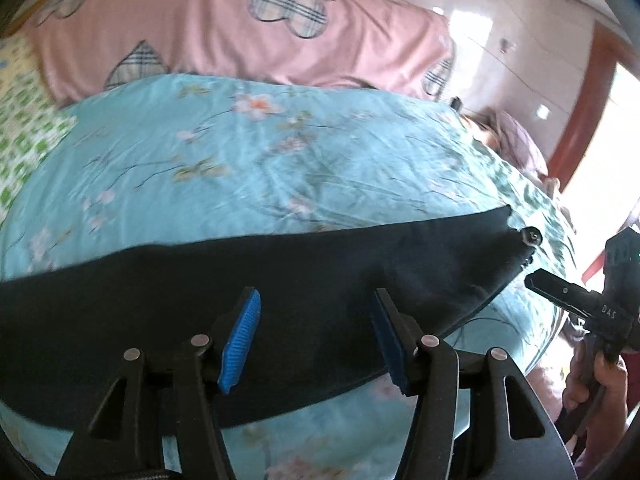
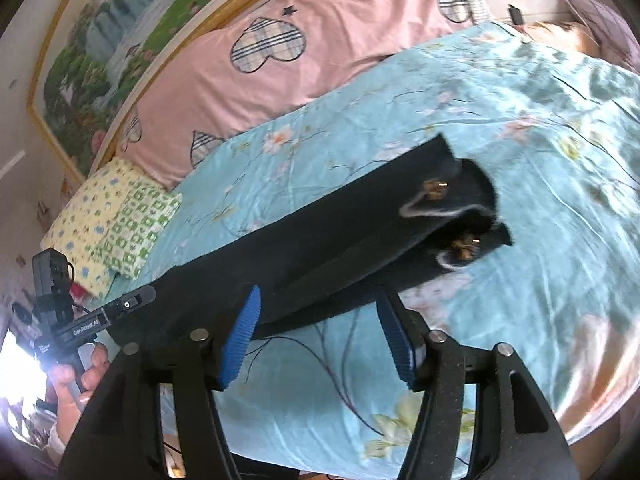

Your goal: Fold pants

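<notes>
We see black pants (image 1: 280, 280) lying in 1 long strip on the bed (image 1: 240, 168). Both our left tongs (image 1: 316, 340) and right tongs (image 2: 320, 338) hover released. The cloth looks soft and limp; we judge the ends best to grip.

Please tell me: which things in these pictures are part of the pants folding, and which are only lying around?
For the job:
- black pants, laid out lengthwise
- left gripper, open
- right gripper, open
- blue flowered bedspread, the work surface

Just lying about:
- pink quilt with hearts
- green and yellow pillow
- framed landscape picture
</notes>
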